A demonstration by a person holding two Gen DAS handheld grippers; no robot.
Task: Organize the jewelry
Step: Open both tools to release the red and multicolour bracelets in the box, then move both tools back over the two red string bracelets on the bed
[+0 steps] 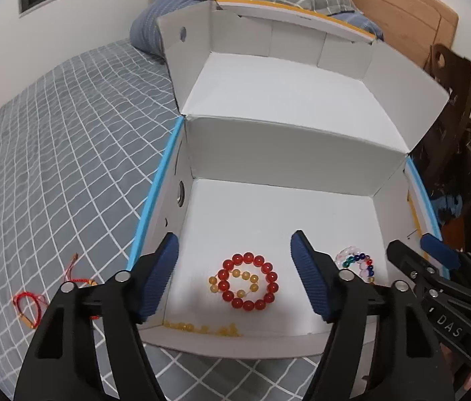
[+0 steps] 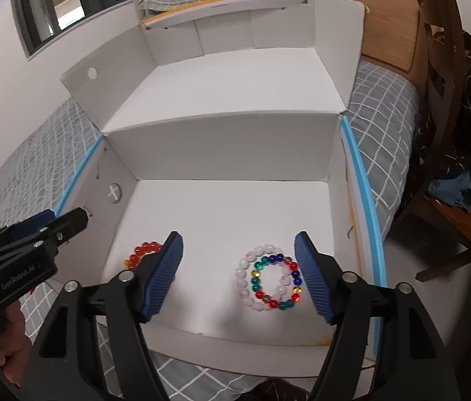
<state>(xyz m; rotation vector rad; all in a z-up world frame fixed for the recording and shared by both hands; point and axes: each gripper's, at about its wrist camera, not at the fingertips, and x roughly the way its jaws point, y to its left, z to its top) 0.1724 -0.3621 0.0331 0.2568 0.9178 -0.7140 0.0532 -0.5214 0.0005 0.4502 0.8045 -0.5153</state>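
In white box: red bead bracelet, multicolour bracelet. Outstanding: red cord bracelet on bedspread. Left gripper, right gripper both spread, empty.

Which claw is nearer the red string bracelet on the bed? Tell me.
Left. The left claw hangs open over the box's left half, the side where the red string bracelet lies outside. The right claw is over the far right half.

Red bead bracelet (around yellow), multicolor bracelet, white box
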